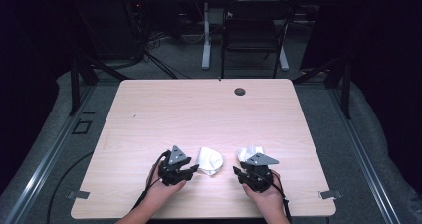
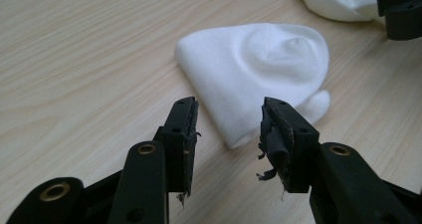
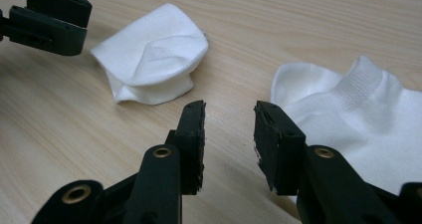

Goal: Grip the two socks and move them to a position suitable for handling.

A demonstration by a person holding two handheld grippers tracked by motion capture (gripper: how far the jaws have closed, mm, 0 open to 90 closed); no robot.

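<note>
You are sitting at a pale wooden table (image 1: pixel 149 114) with both forearms coming in over its near edge, and going from the left, your left hand (image 1: pixel 160 189) is wrapping around the left gripper (image 1: pixel 191 170), which is resting low over the near part of the table and pointing toward the right. Its jaws are standing apart with nothing between them; in the left gripper view the worn black pads (image 2: pixel 189 129) are framing a gap of bare wood just short of a sock. That folded white sock (image 1: pixel 210 160) is lying flat on the table just beyond the left gripper's tips, between your two tools, and in the left gripper view its nearest corner (image 2: pixel 234 134) is sitting close to the jaws without touching them. Moving right, a second white sock (image 1: pixel 247 152) is lying just ahead of the right gripper (image 1: pixel 240 174), partly hidden under its grey plate in the high view; in the right gripper view its ribbed cuff (image 3: pixel 368 84) is showing, and the fabric is running beside and behind the right-hand jaw. The right gripper, held in your right hand (image 1: pixel 268 196), is also gaping, its jaws spread over bare wood and clasping nothing. Farther back, a small dark round hole (image 1: pixel 240 91) is sitting near the table's far edge, and a black chair (image 1: pixel 254 30) is standing on the floor beyond it
</note>
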